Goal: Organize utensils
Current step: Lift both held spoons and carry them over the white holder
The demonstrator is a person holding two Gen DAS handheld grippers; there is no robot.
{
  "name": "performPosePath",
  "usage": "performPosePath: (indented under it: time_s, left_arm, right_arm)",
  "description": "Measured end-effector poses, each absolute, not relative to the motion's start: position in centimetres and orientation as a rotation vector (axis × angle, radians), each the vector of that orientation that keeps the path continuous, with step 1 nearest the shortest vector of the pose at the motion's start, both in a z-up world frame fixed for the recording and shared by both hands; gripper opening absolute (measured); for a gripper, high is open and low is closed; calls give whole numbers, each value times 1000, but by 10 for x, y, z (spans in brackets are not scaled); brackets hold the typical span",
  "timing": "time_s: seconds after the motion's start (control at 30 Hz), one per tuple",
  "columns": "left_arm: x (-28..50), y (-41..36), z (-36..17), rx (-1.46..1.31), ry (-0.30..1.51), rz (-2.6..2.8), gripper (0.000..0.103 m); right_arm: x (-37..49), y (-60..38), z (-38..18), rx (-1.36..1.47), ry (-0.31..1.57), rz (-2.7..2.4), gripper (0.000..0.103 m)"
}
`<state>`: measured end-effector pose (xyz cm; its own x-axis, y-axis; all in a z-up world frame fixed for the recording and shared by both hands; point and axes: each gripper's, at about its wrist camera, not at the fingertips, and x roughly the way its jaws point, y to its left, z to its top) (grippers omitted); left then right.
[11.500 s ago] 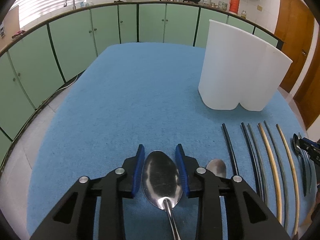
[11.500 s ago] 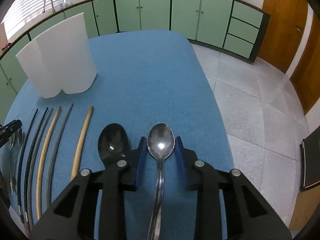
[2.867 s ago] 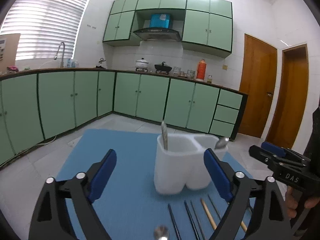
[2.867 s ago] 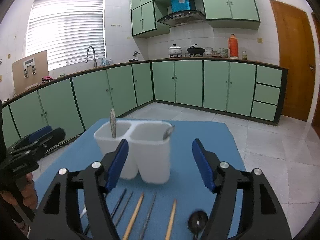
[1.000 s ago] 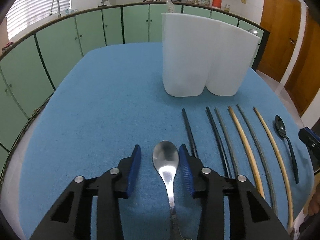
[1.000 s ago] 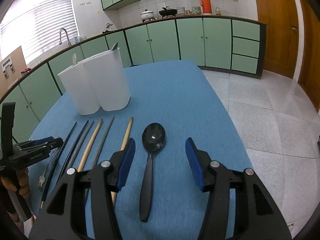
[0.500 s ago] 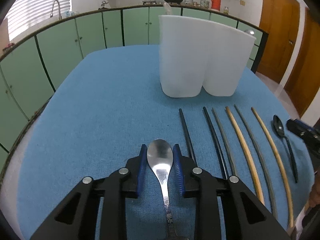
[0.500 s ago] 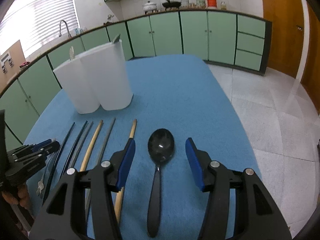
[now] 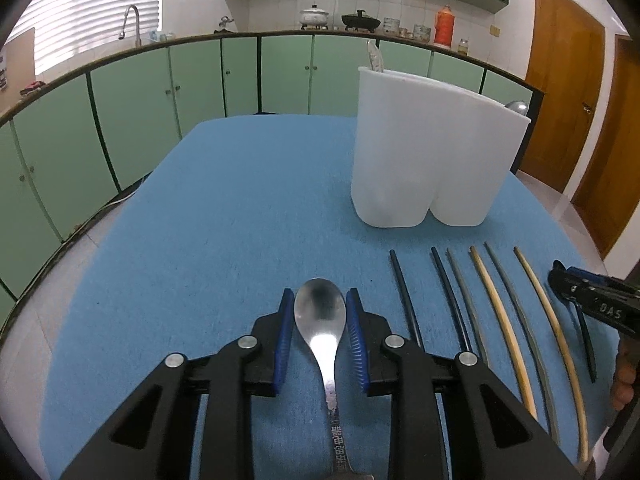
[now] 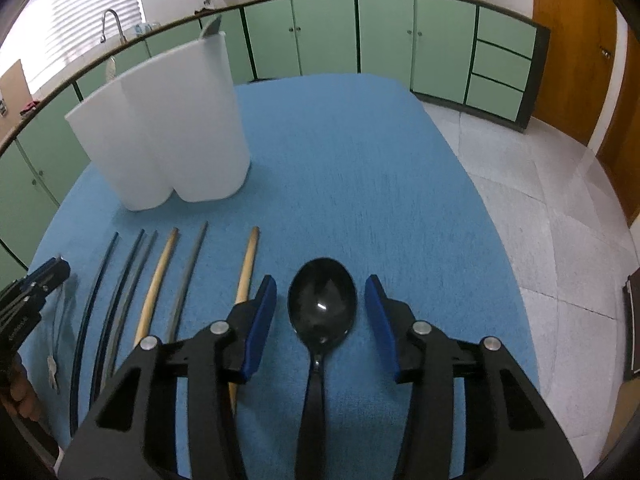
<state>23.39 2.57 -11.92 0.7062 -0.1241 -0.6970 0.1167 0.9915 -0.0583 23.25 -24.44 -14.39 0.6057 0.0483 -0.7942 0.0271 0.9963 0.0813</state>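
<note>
Left wrist: silver spoon (image 9: 320,316) apparently between hand-held gripper (image 9: 320,336) pads.

Counts, placed relative to the white two-compartment plastic holder (image 9: 434,152):

- Holder: 1.
- Long thin chopsticks (image 9: 496,312) lying in a row on the blue cloth in front of it: 6 (2 black, 2 grey, 2 tan).
- Spoons on the cloth in front of it: 2, namely one shiny silver metal spoon (image 9: 320,316) and one glossy black spoon (image 10: 322,306).
- Utensil tips showing above its rim: 2, one per compartment.
</note>
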Motion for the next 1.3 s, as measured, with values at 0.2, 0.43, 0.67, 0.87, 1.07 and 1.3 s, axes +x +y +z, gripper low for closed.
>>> performPosePath:
  time_s: [0.2, 0.43, 0.67, 0.87, 1.07, 1.3]
  left_arm:
    - [231, 28, -115, -18, 748, -147, 26]
    - [217, 32, -102, -24, 675, -156, 26]
    - [198, 39, -79, -71, 545, -170, 26]
    - [193, 40, -56, -97, 443, -192, 26]
    - [207, 41, -29, -110, 361, -211, 26]
    - [226, 43, 12, -140, 246, -225, 26]
  right_arm:
    - [234, -246, -145, 75, 940, -2, 34]
    - [212, -250, -126, 131, 837, 61, 34]
    - [175, -251, -85, 142, 623, 113, 34]
    - [169, -252, -55, 166, 488, 154, 34]
    - [185, -255, -32, 204, 384, 192, 34]
    - [223, -254, -1, 200, 265, 210, 34]
